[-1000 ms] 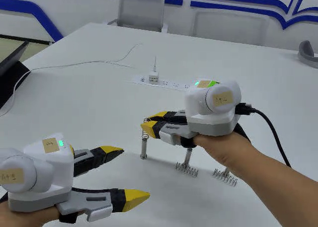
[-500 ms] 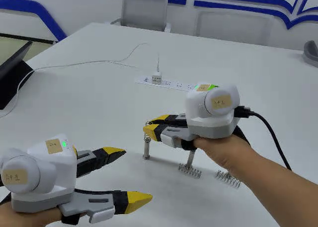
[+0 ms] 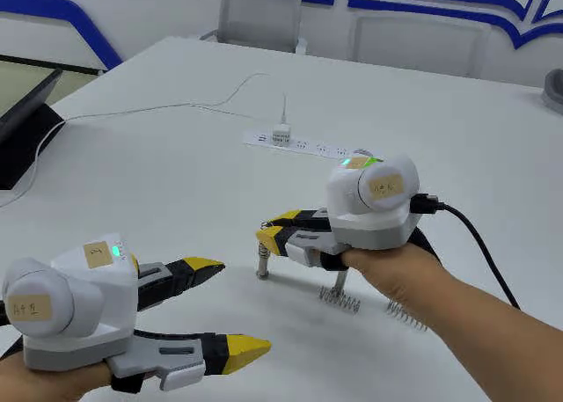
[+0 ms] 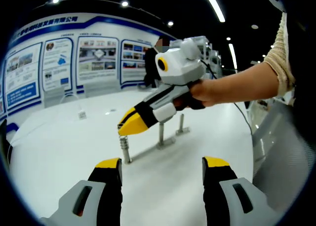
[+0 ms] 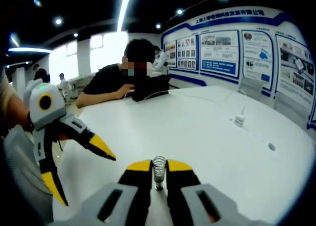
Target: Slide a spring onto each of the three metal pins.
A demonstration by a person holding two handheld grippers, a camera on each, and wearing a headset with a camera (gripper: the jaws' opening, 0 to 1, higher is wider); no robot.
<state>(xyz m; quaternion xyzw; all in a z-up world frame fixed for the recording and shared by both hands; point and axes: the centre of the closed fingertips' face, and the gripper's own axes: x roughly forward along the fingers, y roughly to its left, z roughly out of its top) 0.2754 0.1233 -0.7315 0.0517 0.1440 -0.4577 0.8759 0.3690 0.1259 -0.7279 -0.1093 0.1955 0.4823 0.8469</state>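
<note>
- While the right gripper (image 5: 158, 164) does the work, its yellow-tipped jaws stand almost closed, pinching one spring (image 5: 158, 170) between them by its upper coils.
- Spring, held: upright between the jaw tips, with its lower end at the top of the first pin (image 4: 126, 152). In the left gripper view a few coils appear to ring the pin's upper part, just under the jaw tips. How far down it has gone cannot be told.
- Handling, as judged: a light coil of thin wire, springy, likely to squash or flick out sideways under a hard pinch. It is best held lightly across the sides of the coils, with the bore left open and in line with the pin.
- First pin: an upright metal post directly below the jaw tips, standing on the white table (image 3: 176, 182).
- Second pin (image 4: 161, 133) and third pin (image 4: 181, 123): upright and bare, in a row running back under the right gripper's body toward the hand that holds it.
- Loose springs, two: lying flat on the table, one at the foot of the second pin (image 3: 339, 300) and one further back beneath the wrist (image 3: 406, 315).
- Left gripper (image 3: 242, 303): well apart from the right gripper, out beyond its jaw tips. Its jaws are wide apart with nothing in them.
</note>
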